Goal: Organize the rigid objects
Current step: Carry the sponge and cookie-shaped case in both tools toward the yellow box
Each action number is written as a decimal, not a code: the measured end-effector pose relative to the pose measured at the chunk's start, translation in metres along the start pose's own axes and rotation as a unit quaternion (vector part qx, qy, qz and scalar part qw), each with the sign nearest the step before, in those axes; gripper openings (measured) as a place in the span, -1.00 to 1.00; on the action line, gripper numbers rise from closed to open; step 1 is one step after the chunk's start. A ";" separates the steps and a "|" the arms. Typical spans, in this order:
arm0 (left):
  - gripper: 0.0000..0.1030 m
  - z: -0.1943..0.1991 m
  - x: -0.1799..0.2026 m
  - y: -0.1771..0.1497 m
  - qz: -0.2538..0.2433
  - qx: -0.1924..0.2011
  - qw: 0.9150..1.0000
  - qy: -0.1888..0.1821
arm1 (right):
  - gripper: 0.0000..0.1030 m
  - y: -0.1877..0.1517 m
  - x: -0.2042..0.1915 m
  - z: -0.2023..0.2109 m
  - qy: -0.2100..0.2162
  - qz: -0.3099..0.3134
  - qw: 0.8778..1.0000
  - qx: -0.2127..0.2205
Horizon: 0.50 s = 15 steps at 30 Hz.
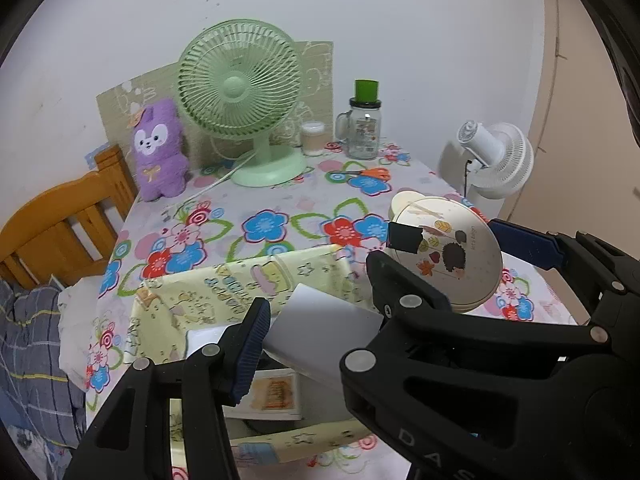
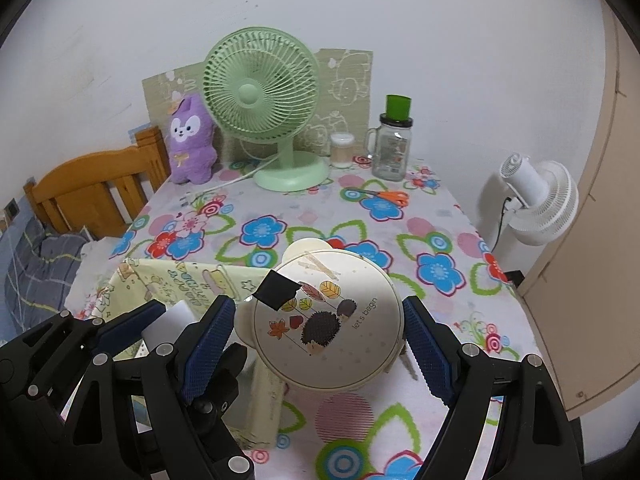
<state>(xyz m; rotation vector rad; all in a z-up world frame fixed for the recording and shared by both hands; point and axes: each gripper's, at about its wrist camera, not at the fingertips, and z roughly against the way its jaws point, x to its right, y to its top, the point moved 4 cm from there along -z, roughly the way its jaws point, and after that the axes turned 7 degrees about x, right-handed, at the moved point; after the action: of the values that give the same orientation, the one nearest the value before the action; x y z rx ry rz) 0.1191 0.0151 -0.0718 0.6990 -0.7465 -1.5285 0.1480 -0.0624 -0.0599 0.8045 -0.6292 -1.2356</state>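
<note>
With the yellow storage box [image 1: 208, 292] below, the left gripper [image 1: 316, 320] pinches a white block [image 1: 324, 332] and the right gripper [image 2: 320, 332] clamps the hedgehog tin [image 2: 332, 320], apparently for packing.

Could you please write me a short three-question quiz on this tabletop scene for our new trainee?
1. True or false: the orange-handled scissors lie inside the yellow box.
2. Which object does the right gripper hold: A the glass jar, B the round hedgehog container, C the purple plush?
3. Fill in: the green fan stands between the plush and the ____ jar.

Key: 1 false, they lie on the floral tablecloth; 2 B; 3 glass.
</note>
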 end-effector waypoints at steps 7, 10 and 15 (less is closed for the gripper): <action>0.13 -0.002 -0.022 -0.005 0.014 -0.005 1.000 0.014 | 0.65 0.001 -0.024 -0.012 0.017 0.012 1.000 -0.006; 0.13 -0.003 -0.032 -0.007 0.017 -0.008 1.000 0.019 | 0.65 0.000 -0.032 -0.016 0.026 0.013 1.000 -0.010; 0.13 -0.006 -0.045 -0.011 0.021 -0.013 0.999 0.026 | 0.65 -0.002 -0.045 -0.023 0.035 0.014 0.999 -0.015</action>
<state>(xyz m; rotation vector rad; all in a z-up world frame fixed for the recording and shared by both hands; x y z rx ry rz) 0.1207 0.0602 -0.0835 0.6974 -0.6969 -1.4747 0.1551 -0.0142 -0.0744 0.8087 -0.5614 -1.1836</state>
